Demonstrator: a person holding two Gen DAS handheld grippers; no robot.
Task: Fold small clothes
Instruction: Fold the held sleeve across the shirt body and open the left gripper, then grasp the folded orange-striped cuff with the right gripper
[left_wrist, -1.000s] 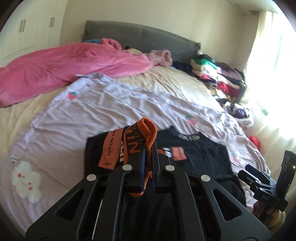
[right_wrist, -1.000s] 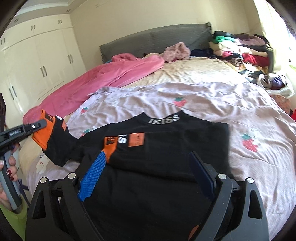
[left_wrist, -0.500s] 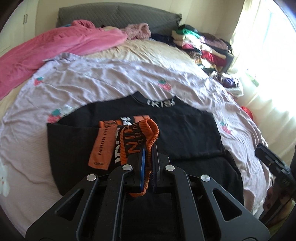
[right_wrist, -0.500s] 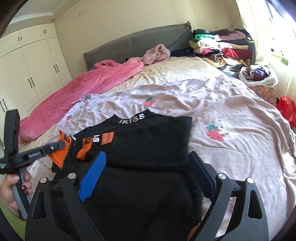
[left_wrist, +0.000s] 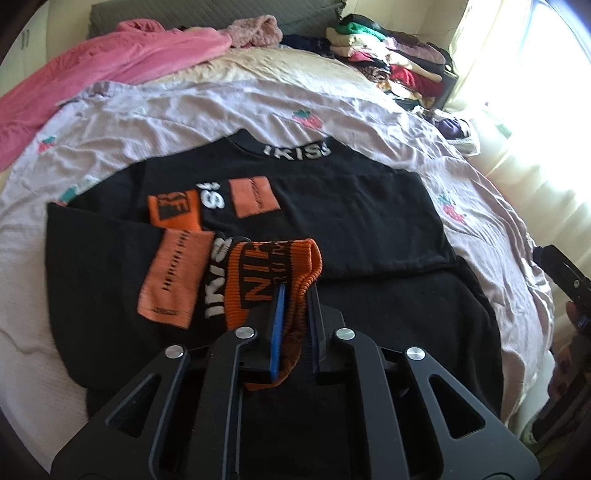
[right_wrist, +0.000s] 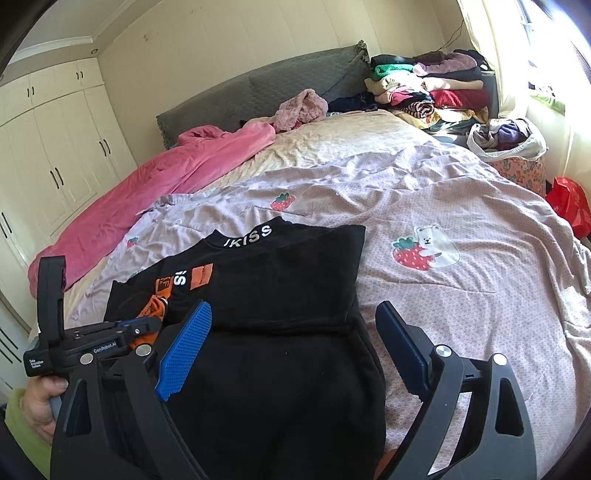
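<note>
A black sweater (left_wrist: 332, 221) with "IKISS" on its collar lies flat on the lilac strawberry sheet (left_wrist: 258, 110). Its left sleeve is folded across the chest, and the orange knit cuff (left_wrist: 266, 273) rests on the black body. My left gripper (left_wrist: 296, 291) is low over the sweater with that cuff between its pads; the jaws are just starting to open. In the right wrist view the left gripper (right_wrist: 147, 325) and the cuff (right_wrist: 153, 308) sit at the sweater's (right_wrist: 280, 280) left side. My right gripper (right_wrist: 293, 308) hangs open above the lower part of the sweater, holding nothing.
A pink blanket (right_wrist: 166, 177) lies along the left of the bed. Stacked clothes (right_wrist: 424, 85) are at the far right by the grey headboard (right_wrist: 277, 85). White wardrobes (right_wrist: 55, 147) stand left; a red bag (right_wrist: 569, 203) sits by the right edge.
My left gripper carried the orange cuff down and across, laying the sleeve over the sweater's front. The gap between its pads is slightly wider. The right gripper shifted sideways and stayed open.
</note>
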